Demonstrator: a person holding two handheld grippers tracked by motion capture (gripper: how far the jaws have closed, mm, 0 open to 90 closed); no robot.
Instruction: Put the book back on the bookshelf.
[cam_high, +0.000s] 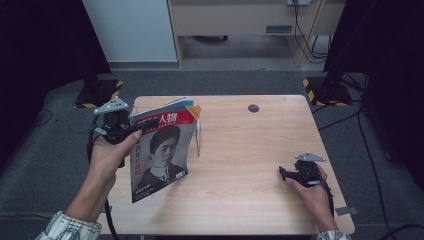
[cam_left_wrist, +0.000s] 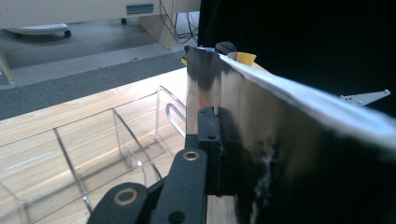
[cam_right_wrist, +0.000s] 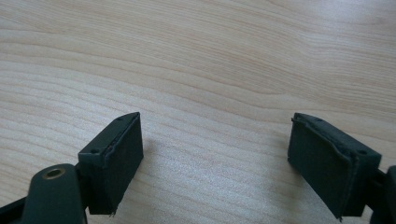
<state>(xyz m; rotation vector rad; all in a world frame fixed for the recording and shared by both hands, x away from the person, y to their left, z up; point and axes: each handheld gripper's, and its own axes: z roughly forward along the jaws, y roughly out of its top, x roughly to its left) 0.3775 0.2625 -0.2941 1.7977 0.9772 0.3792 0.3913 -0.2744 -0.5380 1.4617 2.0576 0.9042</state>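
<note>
Magazine (cam_high: 160, 150) in left hand-held gripper (cam_high: 131, 131)

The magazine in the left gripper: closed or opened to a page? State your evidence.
Closed. The magazine shows its whole front cover, pages together, hanging upright from the left gripper, which clamps its upper edge beside the clear rack.

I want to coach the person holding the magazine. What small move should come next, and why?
Probably ease the magazine toward a slot of the clear rack. The left tool is clamped on its top edge, holding it upright beside the rack; the right tool rests open and empty on the table.
</note>
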